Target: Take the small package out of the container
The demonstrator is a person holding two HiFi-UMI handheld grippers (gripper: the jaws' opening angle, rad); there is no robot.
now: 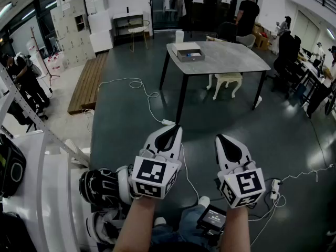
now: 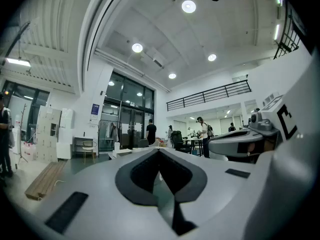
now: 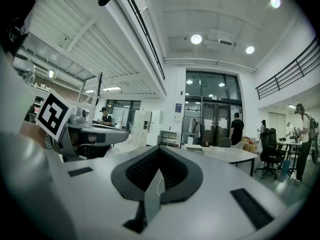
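Head view had both tools low in the frame, side by side over dark floor, noses pointed at the table (image 1: 231, 56) in the upper centre. The left gripper (image 1: 170, 132) had its jaws pressed together with nothing between them; the left gripper view showed the pads meeting, with only the room beyond. The right gripper (image 1: 227, 140) was the same, jaws together and empty in the right gripper view.

The container (image 1: 181, 57), a shallow grey box, sat on the upper-left part of the table, well apart from both grippers. A pale item inside it was probably the small package (image 1: 191, 53), but it was too small to confirm. A white cup (image 1: 179, 36) stood near the table's far-left corner, beyond the box.

My read: the task had not started and this was a neutral carry pose. Jaws were closed because there was nothing to hold, and the tools pointed forward so the cameras faced the target.

The next move would need walking up to the table, then opening one gripper before reaching over the rim.

Risk: the cable (image 1: 149, 96) lay on the floor between person and table, so it could trip them.
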